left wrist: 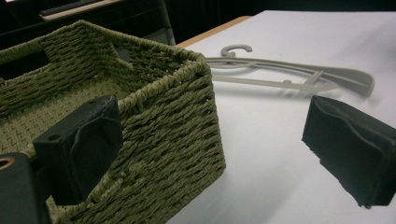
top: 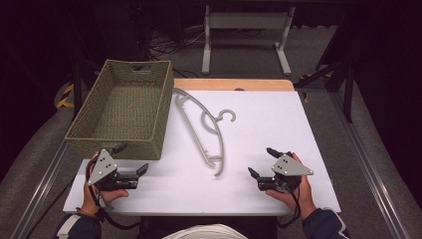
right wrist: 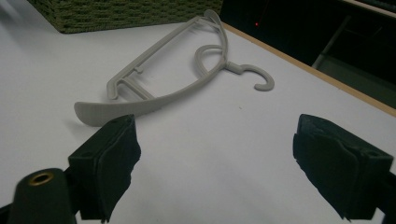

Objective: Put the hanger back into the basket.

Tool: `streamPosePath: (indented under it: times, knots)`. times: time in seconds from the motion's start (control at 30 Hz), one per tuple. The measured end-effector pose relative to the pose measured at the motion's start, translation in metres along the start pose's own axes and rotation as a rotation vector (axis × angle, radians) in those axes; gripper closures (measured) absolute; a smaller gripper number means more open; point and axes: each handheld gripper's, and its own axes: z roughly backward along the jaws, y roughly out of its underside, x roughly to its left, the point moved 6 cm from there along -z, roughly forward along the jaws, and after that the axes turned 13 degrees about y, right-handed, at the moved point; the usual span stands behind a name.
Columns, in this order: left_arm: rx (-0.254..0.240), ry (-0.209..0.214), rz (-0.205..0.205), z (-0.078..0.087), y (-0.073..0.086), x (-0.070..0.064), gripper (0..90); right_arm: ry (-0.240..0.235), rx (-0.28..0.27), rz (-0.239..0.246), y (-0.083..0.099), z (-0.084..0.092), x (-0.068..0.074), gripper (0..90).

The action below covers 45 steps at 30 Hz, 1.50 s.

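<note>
Both grippers are sitting spread and empty at the frame's bottom: left gripper (top: 133,160) beside the woven basket (top: 124,107), right gripper (top: 263,162) facing the grey hanger (top: 201,130) at centre.

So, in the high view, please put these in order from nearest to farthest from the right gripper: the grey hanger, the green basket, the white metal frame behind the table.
From the right gripper:
1. Grey hanger, lying flat on the white table, toward the left gripper's side and a little farther up.
2. Green basket, at the table's left edge, beyond the hanger.
3. White metal frame, on the floor behind the table's far edge.
</note>
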Motion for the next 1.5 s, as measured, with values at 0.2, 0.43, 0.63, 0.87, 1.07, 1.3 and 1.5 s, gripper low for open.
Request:
streamPosePath:
  times: [0.2, 0.43, 0.63, 0.87, 1.07, 1.3, 1.5]
  knots:
    - [0.008, 0.018, -0.001, 0.000, 0.001, -0.006, 6.7, -0.003, 0.020, -0.007, -0.001, -0.005, 0.001, 15.6]
    - [0.013, 0.020, 0.026, 0.003, 0.005, -0.006, 6.7, -0.060, 0.082, -0.052, -0.011, -0.024, 0.003, 20.4]
    - [0.028, 0.020, 0.023, 0.001, 0.006, -0.008, 6.6, -0.134, 0.187, -0.050, -0.026, -0.058, 0.013, 23.4]
    - [0.041, 0.044, 0.025, -0.003, 0.008, -0.010, 6.8, -0.182, 0.362, -0.063, -0.034, -0.111, 0.031, 28.3]
    - [0.049, 0.062, 0.028, -0.006, 0.009, -0.012, 7.2, -0.165, 0.474, -0.132, -0.034, -0.153, 0.037, 40.8]
    - [0.052, 0.068, 0.027, -0.008, 0.008, -0.014, 7.7, -0.118, 0.553, -0.158, -0.034, -0.176, 0.034, 57.3]
    - [0.061, 0.077, 0.022, -0.010, 0.008, -0.015, 7.9, -0.082, 0.624, -0.070, -0.041, -0.189, 0.037, 68.3]
